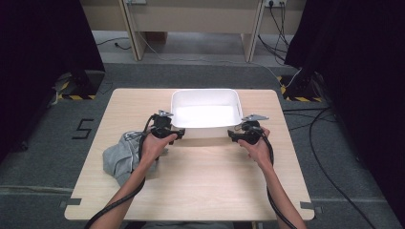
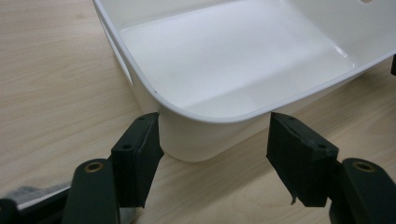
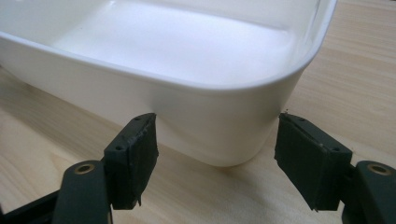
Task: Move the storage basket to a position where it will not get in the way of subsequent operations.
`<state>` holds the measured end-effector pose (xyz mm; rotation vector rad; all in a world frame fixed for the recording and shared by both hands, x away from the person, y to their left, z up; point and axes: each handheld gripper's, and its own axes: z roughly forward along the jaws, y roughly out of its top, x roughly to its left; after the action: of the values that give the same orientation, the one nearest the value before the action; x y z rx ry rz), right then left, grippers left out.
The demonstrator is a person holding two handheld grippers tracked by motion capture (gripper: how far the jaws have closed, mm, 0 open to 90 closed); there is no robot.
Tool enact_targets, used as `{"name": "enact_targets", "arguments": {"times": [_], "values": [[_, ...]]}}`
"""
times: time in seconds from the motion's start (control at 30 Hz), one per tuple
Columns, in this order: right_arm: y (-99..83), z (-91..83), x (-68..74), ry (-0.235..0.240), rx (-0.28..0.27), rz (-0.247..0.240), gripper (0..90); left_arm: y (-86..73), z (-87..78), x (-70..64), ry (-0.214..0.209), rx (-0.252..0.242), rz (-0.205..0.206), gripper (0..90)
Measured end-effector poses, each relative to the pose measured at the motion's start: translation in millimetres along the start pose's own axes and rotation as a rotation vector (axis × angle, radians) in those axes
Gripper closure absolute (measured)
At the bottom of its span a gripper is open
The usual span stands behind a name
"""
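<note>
The table [image 1: 200, 191] is pale wood-grain laminate, square with rounded corners, matte and smooth. On it, toward twelve o'clock from the table's middle, sits the tub [image 1: 206, 98]: a white plastic rectangle with rounded corners, a thin rolled rim and glossy walls that slope inward toward a flat base. Its inside is bare and bright. In the left gripper view a handle cut-out shows in the tub's [image 2: 243, 65] short wall. A grey cloth [image 1: 119, 157], soft and crumpled, lies at the table's nine o'clock edge, partly under the person's left forearm.

The left gripper [image 1: 179, 134] is at the tub's seven o'clock corner, the right gripper [image 1: 230, 134] at its five o'clock corner. Each has blocky black jaws with matte rubber pads. In the left gripper view, the left gripper [image 2: 212, 161] has its jaws spread wide to either side of the rounded corner, gripping nothing. The right gripper [image 3: 217, 161] likewise stands wide apart around its corner of the tub [image 3: 196, 112], holding nothing.
</note>
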<state>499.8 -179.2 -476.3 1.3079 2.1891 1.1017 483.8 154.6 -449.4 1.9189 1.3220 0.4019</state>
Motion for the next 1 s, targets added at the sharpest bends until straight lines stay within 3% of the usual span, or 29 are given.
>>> {"name": "enact_targets", "arguments": {"times": [0.47, 1.0], "values": [[17.6, 18.1, 5.2, -0.007, 0.009, -0.007, 31.2, 11.0, 7.1, 15.7, 0.045, 0.004, -0.032, 35.0], [31.5, 30.0, 4.8, -0.014, 0.021, -0.007, 33.2, 21.6, 13.1, 25.6, 0.054, 0.002, -0.082, 35.9]]}}
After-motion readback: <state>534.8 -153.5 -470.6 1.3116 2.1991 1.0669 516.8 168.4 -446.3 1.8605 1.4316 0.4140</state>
